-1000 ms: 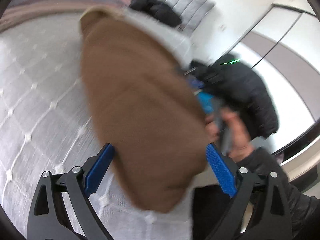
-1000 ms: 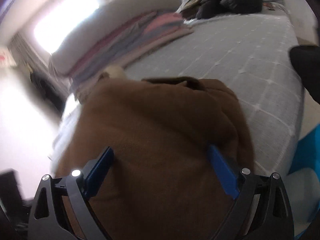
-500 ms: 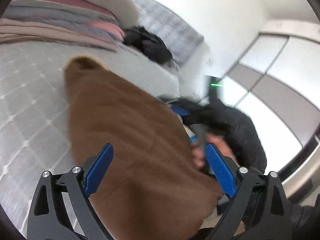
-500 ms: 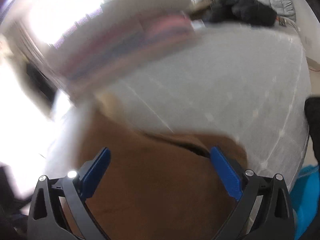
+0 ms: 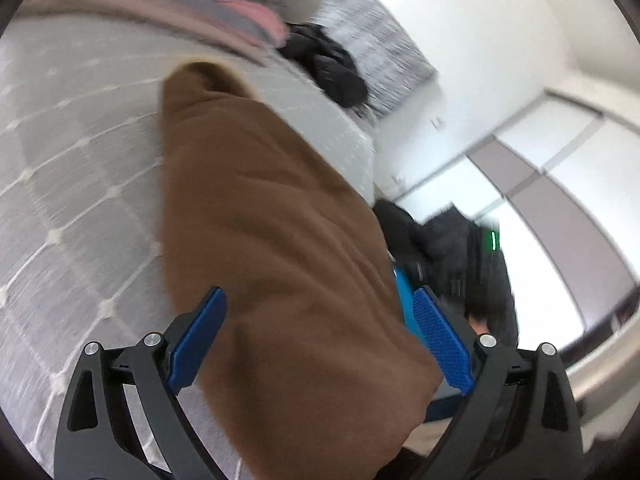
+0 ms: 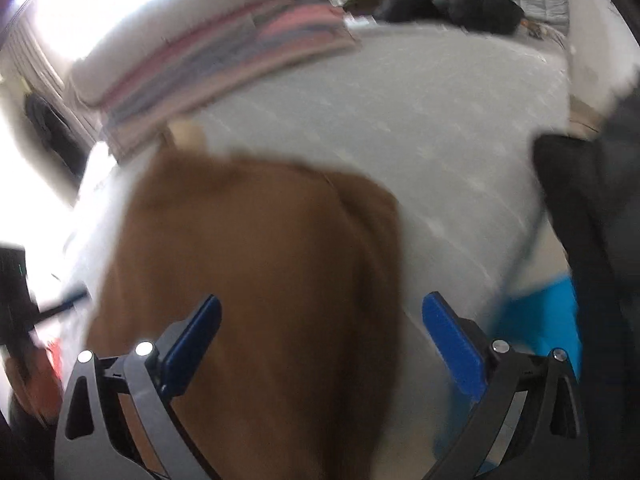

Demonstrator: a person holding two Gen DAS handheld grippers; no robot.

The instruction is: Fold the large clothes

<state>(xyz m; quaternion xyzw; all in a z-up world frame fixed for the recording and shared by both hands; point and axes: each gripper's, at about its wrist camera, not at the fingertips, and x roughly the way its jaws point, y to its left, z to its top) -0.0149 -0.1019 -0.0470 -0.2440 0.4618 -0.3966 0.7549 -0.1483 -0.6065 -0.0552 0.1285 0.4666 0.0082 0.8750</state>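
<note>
Left wrist view alone shows wardrobe doors (image 5: 560, 184) beyond brown garment (image 5: 280, 260).

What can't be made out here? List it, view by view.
- Left wrist: the brown garment fills the left gripper; the bed beneath is hidden.
- Right wrist: motion blur smears the garment's edges and the folded stack.
- Right gripper: jaws apart, but contact with the cloth is unclear.

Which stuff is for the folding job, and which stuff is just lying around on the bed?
For the job:
brown garment
left claw, wide open
right claw, wide open

Just lying about:
black clothing at the bed's far end
striped folded blankets
white quilted bed cover
</note>
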